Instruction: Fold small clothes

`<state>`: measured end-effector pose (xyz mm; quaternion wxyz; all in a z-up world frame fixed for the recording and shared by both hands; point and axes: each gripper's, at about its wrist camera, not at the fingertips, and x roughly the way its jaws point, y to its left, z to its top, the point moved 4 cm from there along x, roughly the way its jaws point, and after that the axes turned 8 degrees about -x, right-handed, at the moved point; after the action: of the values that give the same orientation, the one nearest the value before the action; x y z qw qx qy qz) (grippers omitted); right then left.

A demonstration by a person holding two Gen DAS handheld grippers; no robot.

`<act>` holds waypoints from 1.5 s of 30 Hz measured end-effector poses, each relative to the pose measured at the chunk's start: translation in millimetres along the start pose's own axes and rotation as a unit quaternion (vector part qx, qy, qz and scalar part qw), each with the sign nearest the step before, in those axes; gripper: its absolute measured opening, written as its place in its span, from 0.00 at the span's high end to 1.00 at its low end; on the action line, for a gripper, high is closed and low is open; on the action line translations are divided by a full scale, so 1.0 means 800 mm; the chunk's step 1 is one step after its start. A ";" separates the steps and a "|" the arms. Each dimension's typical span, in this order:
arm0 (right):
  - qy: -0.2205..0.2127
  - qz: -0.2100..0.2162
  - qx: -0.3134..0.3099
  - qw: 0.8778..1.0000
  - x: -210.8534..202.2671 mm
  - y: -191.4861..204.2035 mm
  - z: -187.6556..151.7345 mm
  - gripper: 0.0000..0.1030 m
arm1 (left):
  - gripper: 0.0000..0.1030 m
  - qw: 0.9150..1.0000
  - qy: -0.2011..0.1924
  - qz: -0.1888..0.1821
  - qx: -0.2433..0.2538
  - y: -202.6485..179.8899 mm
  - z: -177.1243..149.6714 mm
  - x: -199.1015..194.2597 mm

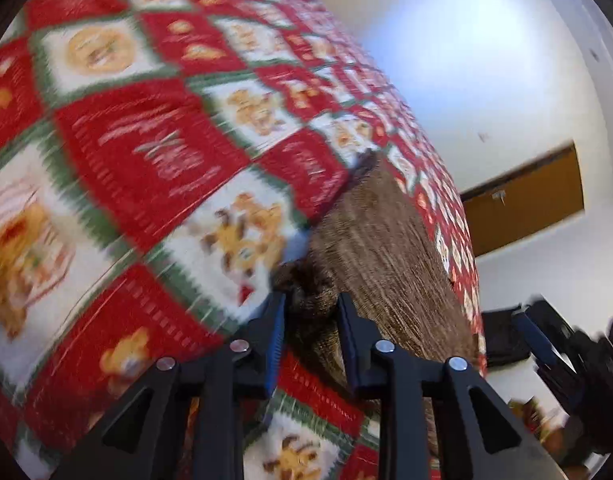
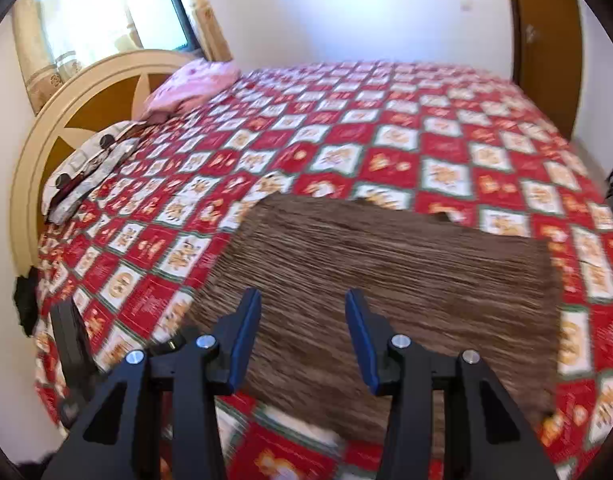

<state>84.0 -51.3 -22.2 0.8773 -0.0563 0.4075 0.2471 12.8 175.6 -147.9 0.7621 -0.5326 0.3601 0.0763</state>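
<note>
- In the left wrist view, we see our left gripper [image 1: 311, 312] at the bottom centre, jaws narrowed to a small gap with a bunched corner of the brown cloth [image 1: 386, 248] between them; the blur keeps us from telling whether the pads already press on it.
- The cloth stretches from that corner up and to the right across the red patterned bedspread [image 1: 146, 152], its long side running away from us; the right gripper [image 1: 534, 336] shows at the right edge.
- In the right wrist view, our right gripper [image 2: 303, 320] sits at the bottom centre, jaws about half open with nothing between them, above the cloth's near part.
- The cloth [image 2: 386, 272] lies flat in the lower middle, its long axis running left to right.
- We count one cloth, one bedspread [image 2: 386, 140], two pillows [image 2: 186, 88] upper left, and the left gripper [image 2: 72, 340] at lower left.
- We judge the left hand nearer to its corner.
</note>
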 end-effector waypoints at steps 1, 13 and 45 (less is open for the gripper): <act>0.009 0.011 -0.001 1.000 0.016 0.004 0.010 0.52 | 0.73 1.000 -0.007 -0.001 -0.011 0.004 -0.001 -0.006; 0.052 0.058 0.034 0.996 0.130 0.031 0.058 0.39 | 0.21 0.996 -0.049 -0.034 0.063 -0.011 -0.008 -0.007; 0.099 -0.046 -0.009 0.994 0.236 0.030 0.074 0.83 | 0.90 0.987 -0.048 -0.100 0.117 -0.017 0.014 0.021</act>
<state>216.5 61.1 -120.7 0.8425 -0.1071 0.4875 0.2028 37.7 175.1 -146.1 0.8393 -0.4692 0.2739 -0.0174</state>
